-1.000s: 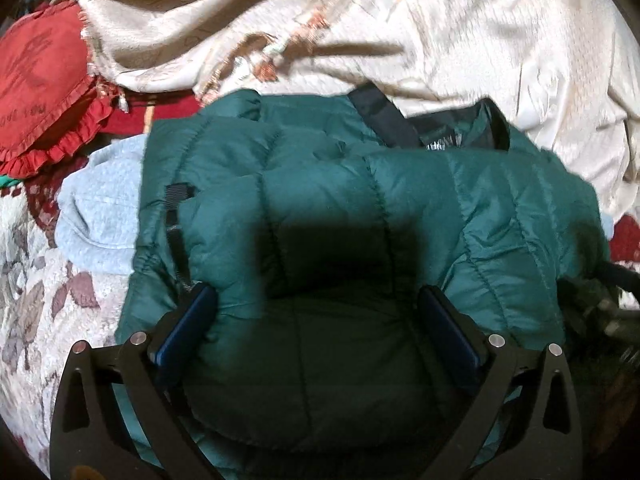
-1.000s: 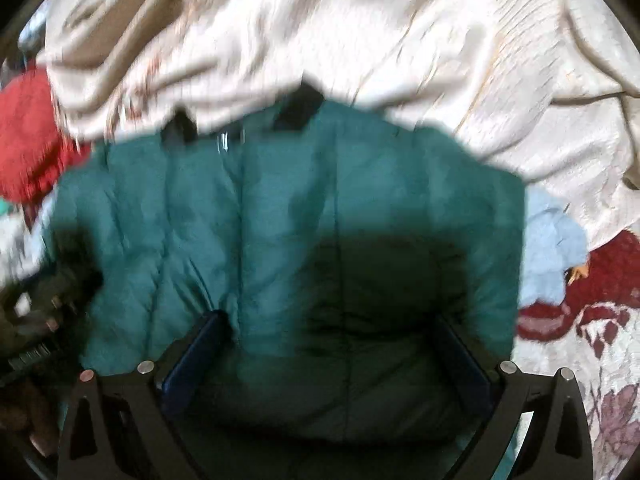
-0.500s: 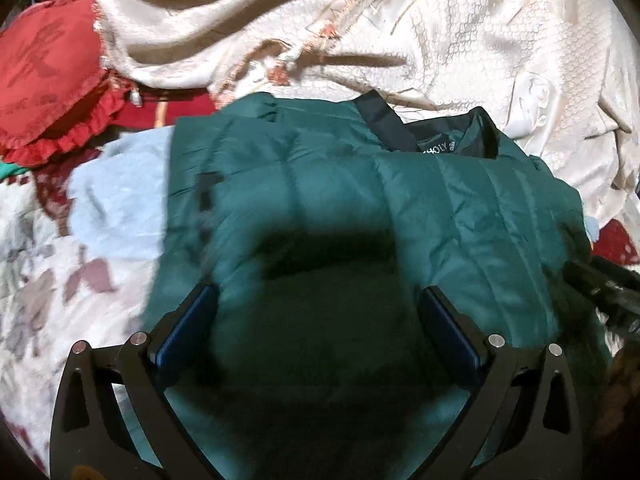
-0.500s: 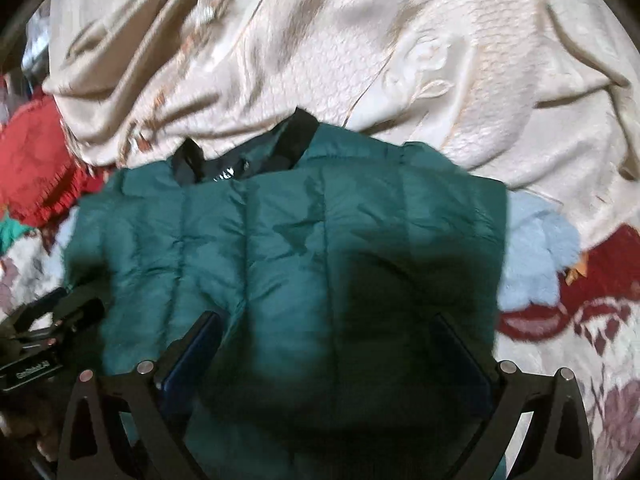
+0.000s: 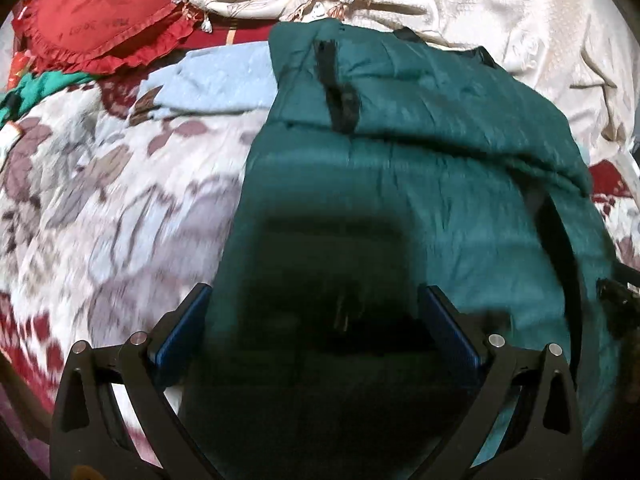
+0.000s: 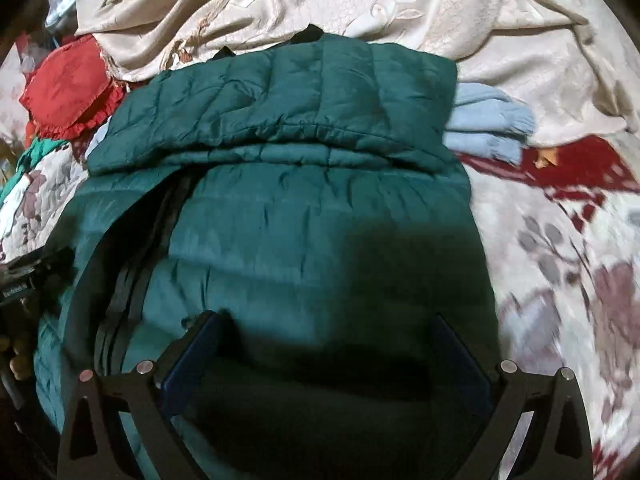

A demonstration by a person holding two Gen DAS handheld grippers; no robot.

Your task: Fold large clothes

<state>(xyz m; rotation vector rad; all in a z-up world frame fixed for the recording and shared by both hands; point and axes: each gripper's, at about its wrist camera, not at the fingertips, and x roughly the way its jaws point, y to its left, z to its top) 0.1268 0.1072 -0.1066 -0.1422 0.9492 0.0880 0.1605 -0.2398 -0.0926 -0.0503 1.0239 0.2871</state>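
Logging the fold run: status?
Left gripper and right gripper open, over jacket. Jacket folded over on bed. Blue cloth tucked under far edge.

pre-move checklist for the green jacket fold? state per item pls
1. Left gripper open: ok, jaws apart over the green jacket.
2. Right gripper open: ok, jaws apart over the jacket.
3. Upper part folded across the lower body: ok, its hem lies across the width.
4. Light blue cloth clear of jacket: not ok, it sticks out from under the jacket.
5. Near hem flat: cannot tell, in shadow.
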